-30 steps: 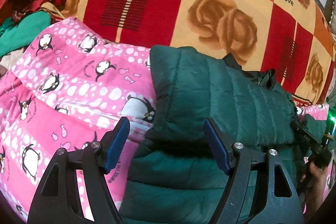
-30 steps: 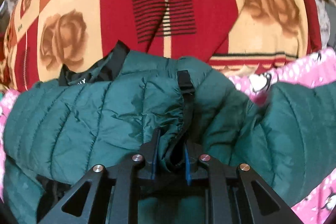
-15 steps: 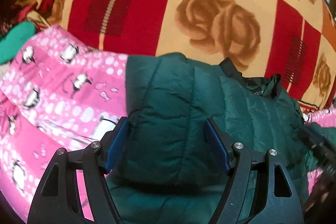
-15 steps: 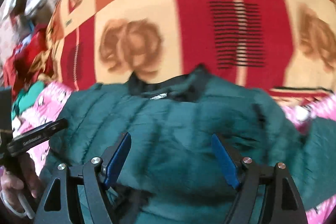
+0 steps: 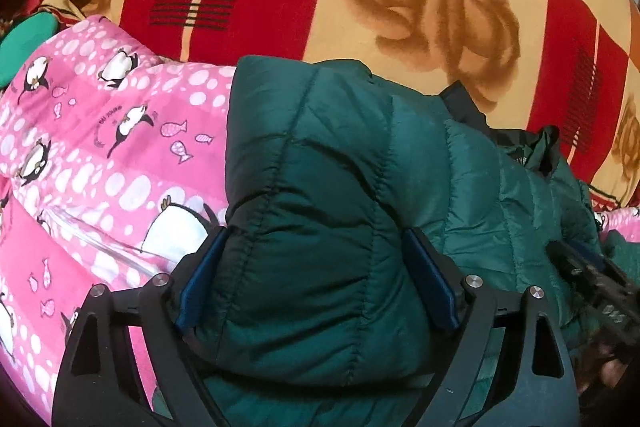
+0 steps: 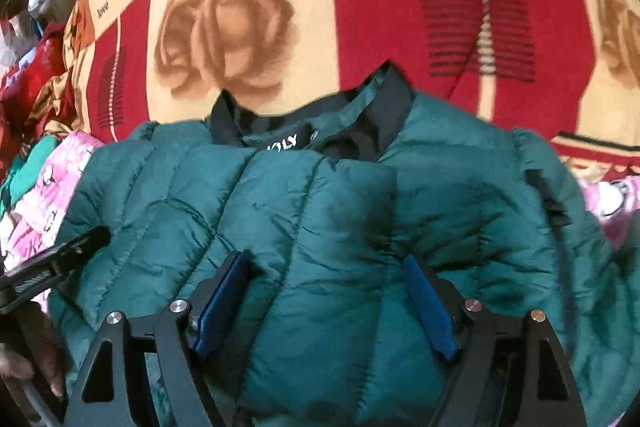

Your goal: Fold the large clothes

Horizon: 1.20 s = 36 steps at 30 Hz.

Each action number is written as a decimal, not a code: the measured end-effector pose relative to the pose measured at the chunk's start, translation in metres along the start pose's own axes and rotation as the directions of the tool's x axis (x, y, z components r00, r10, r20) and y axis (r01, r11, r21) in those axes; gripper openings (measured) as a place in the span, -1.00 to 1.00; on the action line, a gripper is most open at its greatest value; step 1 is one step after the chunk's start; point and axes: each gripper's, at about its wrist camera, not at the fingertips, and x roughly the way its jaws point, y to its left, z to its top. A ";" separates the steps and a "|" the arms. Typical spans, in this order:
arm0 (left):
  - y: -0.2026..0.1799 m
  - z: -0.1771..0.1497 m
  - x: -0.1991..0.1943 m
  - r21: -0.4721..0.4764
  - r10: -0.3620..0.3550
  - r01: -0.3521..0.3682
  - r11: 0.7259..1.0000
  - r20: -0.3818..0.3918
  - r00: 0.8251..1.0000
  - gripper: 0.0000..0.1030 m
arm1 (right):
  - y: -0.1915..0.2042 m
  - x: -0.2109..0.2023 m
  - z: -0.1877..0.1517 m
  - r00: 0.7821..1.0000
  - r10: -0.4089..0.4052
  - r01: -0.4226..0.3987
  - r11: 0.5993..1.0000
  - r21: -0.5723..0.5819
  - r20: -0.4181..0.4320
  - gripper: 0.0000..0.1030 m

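Note:
A dark green quilted puffer jacket [image 5: 320, 187] lies partly folded on a pink penguin-print blanket [image 5: 100, 147]. Its black collar [image 6: 384, 107] with a label points away from me in the right wrist view. My left gripper [image 5: 316, 259] is open, its blue pads on either side of a folded-over flap at the jacket's left edge. My right gripper [image 6: 326, 291] is open, its pads pressed down into the jacket's middle [image 6: 340, 227]. The right gripper's tip [image 5: 592, 279] shows at the right of the left wrist view; the left gripper's finger [image 6: 60, 259] shows at the left of the right wrist view.
A red, cream and orange blanket with rose prints [image 5: 400, 7] covers the bed behind the jacket. A heap of red and green clothes [image 6: 32, 115] lies at the far left. The pink blanket also shows at the right [image 6: 612, 195].
My right gripper has let go of the jacket fold, opened, and swung left to the jacket's middle. My left gripper has moved forward over the folded flap, staying open.

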 end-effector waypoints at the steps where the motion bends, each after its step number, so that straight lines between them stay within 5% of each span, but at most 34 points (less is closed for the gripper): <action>1: 0.000 -0.001 -0.001 0.000 -0.002 0.002 1.000 0.004 1.000 0.70 | -0.005 -0.007 -0.002 1.000 -0.001 0.001 1.000 0.011 0.014 0.50; 9: -0.005 -0.006 -0.001 0.026 0.019 -0.020 0.999 0.031 0.999 0.78 | -0.054 -0.001 -0.033 0.999 -0.028 0.033 0.993 0.110 -0.047 0.51; 13: -0.004 -0.006 -0.003 0.025 0.020 -0.021 0.999 0.043 0.999 0.79 | -0.046 -0.010 -0.031 0.997 -0.066 0.070 0.994 0.085 -0.051 0.51; 19: -0.009 -0.004 -0.042 0.007 -0.038 0.038 0.999 0.079 0.996 0.78 | -0.030 -0.046 -0.035 0.996 -0.075 0.073 0.996 0.045 0.051 0.50; 25: -0.026 -0.011 -0.056 0.030 0.004 -0.008 1.000 0.120 0.993 0.78 | -0.029 -0.026 -0.045 0.996 -0.088 0.088 0.995 0.052 0.003 0.50; 30: -0.022 -0.007 -0.079 -0.024 -0.028 0.034 0.999 0.205 0.978 0.78 | -0.036 -0.015 -0.050 0.997 -0.073 0.075 0.995 0.070 -0.034 0.51; 36: -0.047 -0.011 -0.078 0.066 -0.047 0.034 0.997 0.201 0.979 0.78 | -0.031 -0.006 -0.052 0.994 -0.095 0.098 0.994 0.046 -0.049 0.54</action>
